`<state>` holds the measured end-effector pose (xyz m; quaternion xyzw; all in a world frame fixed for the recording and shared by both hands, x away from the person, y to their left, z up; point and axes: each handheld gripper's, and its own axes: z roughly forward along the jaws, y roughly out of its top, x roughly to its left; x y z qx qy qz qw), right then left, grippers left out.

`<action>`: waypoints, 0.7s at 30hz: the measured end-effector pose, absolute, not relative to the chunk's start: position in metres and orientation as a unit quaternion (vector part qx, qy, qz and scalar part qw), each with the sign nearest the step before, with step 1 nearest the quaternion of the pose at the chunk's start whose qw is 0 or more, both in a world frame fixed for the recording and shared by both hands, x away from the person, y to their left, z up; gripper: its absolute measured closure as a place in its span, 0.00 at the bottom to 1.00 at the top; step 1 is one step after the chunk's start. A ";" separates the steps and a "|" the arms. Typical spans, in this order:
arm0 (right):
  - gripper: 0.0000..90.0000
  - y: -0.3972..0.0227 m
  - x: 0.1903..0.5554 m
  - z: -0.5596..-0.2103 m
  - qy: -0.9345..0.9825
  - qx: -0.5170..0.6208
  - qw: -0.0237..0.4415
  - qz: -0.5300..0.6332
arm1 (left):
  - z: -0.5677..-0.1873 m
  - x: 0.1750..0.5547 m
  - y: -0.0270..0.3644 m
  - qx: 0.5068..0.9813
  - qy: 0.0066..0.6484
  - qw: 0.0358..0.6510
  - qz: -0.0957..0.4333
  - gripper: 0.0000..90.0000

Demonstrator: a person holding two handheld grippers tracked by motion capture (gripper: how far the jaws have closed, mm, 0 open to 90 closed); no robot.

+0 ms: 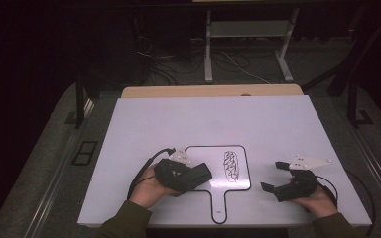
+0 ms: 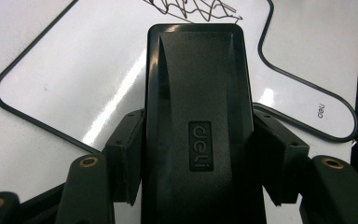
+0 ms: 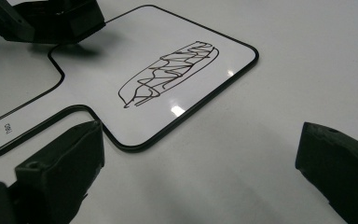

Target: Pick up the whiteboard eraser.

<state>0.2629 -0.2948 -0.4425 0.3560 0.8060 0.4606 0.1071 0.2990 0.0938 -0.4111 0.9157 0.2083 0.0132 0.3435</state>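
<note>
A small white board with a black rim and a handle lies on the table in front of me. It bears a dark scribble near its right side. My left gripper is shut on a black block eraser, which hovers over the board's left part. In the left gripper view the eraser sits squeezed between both pads, pointing toward the scribble. My right gripper rests open to the right of the board. In its own view the jaws stand wide with only table between them, the scribble ahead.
The white table stretches far beyond the board. A wooden edge runs along its far side. Behind it, on the dark floor, stand metal desk legs and loose cables. The board's handle points toward me.
</note>
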 end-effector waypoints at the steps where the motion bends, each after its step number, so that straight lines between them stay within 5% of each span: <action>1: 0.00 -0.295 0.263 -0.442 0.806 0.356 0.108 0.461 | -0.411 0.299 0.094 0.914 0.212 0.347 0.012 0.44; 21: 0.00 -0.295 0.264 -0.442 0.804 0.359 0.108 0.462 | -0.399 0.316 0.089 0.899 0.222 0.377 0.015 0.44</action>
